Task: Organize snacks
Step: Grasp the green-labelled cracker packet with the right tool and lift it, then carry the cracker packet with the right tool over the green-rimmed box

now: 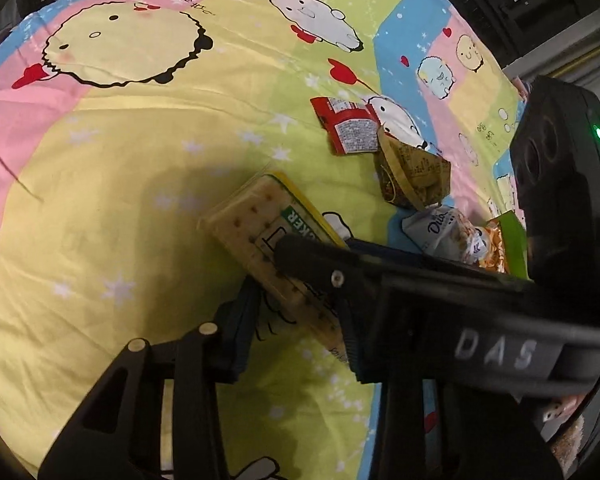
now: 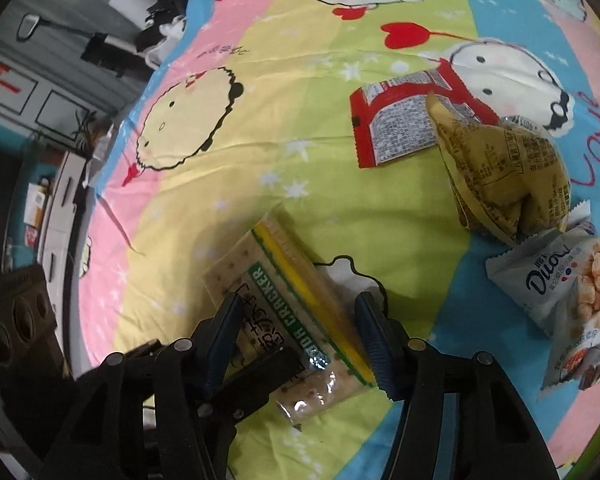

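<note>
Both grippers, left point(image 1: 296, 280) and right point(image 2: 300, 336), clamp the cracker pack point(image 2: 284, 304); opposing pulls may crush crackers or tear the wrapper.

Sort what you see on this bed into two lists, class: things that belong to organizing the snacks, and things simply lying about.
Belongs to the job:
- soda cracker pack, between the fingers of both grippers
- red packet
- tan pouch
- grey puffed-snack bag
- left gripper
- right gripper

Just there:
- cartoon bedsheet
- room clutter beyond the bed
</note>
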`<state>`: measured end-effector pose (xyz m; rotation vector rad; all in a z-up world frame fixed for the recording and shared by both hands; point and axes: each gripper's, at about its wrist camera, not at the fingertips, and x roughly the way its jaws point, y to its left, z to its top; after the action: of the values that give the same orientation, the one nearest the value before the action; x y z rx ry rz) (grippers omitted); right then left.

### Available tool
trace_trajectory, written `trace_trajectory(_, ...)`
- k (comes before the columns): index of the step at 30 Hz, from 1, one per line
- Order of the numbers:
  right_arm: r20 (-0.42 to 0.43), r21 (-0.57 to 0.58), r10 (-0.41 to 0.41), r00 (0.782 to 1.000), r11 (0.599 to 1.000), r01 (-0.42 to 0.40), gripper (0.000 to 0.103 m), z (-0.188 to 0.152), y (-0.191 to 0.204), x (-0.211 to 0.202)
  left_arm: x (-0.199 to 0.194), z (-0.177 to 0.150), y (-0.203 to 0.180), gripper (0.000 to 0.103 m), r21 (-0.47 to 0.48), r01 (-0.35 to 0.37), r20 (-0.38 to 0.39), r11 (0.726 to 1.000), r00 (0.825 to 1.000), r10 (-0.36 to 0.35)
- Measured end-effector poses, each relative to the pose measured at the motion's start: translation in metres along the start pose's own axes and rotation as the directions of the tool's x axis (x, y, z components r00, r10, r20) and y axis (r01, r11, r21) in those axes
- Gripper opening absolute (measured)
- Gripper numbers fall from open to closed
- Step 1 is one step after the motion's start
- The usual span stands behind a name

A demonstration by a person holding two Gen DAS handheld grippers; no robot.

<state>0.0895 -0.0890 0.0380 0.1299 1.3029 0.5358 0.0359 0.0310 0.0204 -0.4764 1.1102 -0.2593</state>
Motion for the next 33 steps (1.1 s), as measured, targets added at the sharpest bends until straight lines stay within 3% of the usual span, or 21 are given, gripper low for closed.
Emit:
trace_trajectory(4, 0.015, 0.005, -0.017, 1.0, 1.0, 0.017, 0.061, -0.005, 0.004, -0.001, -0.002, -0.005, -0.004, 0.036, 0.041, -0.022, 0.013, 0.999, 1.0, 0.021)
trace_trajectory(7, 0.02, 0.029, 0.016, 1.0, 0.999, -0.016, 0.059, -0.012, 0.002, -0.005, -0.007, -0.011, -0.012, 0.035, 0.083, -0.066, 0.043, 0.994, 0.997, 0.062)
trace_trajectory(15, 0.142, 0.041, 0.026, 0.99, 0.999, -0.033, 0.058, -0.039, 0.02, -0.052, -0.048, -0.026, -0.043, 0.035, 0.176, -0.095, 0.142, 0.98, 0.987, 0.07)
trace_trajectory(26, 0.315, 0.055, 0.009, 0.949, 0.998, -0.028, 0.058, -0.078, 0.042, -0.124, -0.104, -0.052, -0.09, 0.035, 0.292, -0.08, 0.25, 0.953, 0.968, 0.005)
trace_trajectory(33, 0.412, 0.066, 0.002, 0.911, 0.997, -0.032, 0.058, -0.103, 0.044, -0.164, -0.13, -0.067, -0.121, 0.034, 0.364, -0.086, 0.306, 0.927, 0.951, -0.033)
